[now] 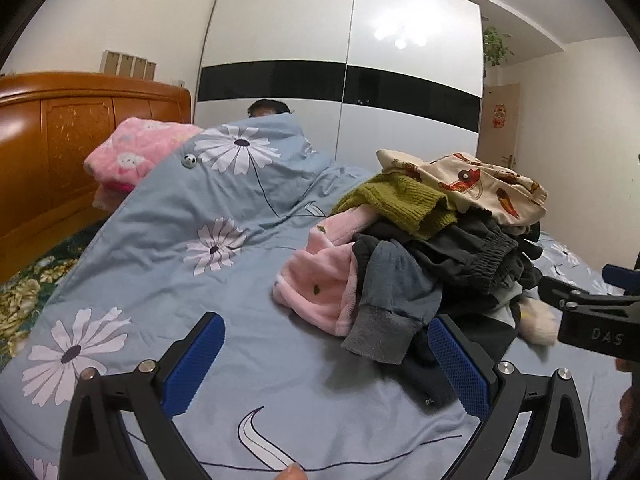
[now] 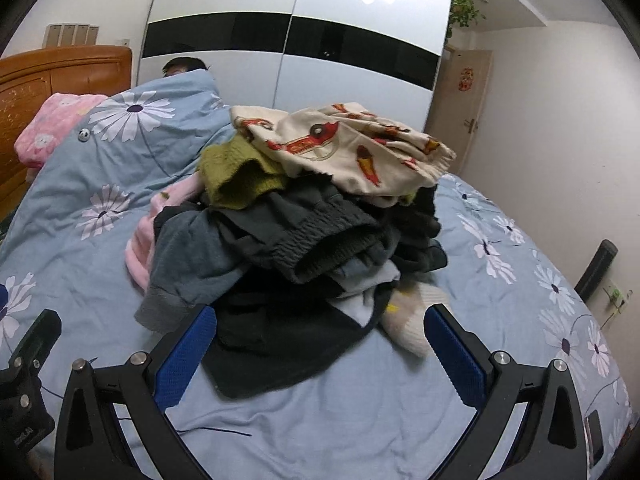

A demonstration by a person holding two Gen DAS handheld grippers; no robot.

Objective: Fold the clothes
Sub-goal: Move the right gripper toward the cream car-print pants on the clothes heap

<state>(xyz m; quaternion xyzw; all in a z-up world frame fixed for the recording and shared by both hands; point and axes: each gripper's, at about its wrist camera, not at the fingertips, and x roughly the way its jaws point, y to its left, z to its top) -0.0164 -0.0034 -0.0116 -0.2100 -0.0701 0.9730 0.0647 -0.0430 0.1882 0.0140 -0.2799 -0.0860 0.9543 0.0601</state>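
A heap of unfolded clothes (image 2: 304,216) lies on a bed with a blue daisy-print cover (image 2: 360,412). On top is a cream car-print garment (image 2: 344,148), under it a green knit (image 2: 240,178), dark grey trousers (image 2: 320,236), a pink fleece (image 1: 320,284) and a black garment (image 2: 280,344). My right gripper (image 2: 320,340) is open, its jaws wide on either side of the heap's near edge, holding nothing. My left gripper (image 1: 326,354) is open and empty over the bed cover, left of the heap (image 1: 440,232). The right gripper also shows in the left wrist view (image 1: 572,300).
A raised blue quilt (image 1: 224,208) and a pink blanket (image 1: 128,160) lie at the back left, with a person's head (image 1: 266,108) behind them. A wooden headboard (image 1: 60,132) stands left. A white wardrobe (image 1: 340,60) stands behind. A door (image 2: 464,92) is at the right.
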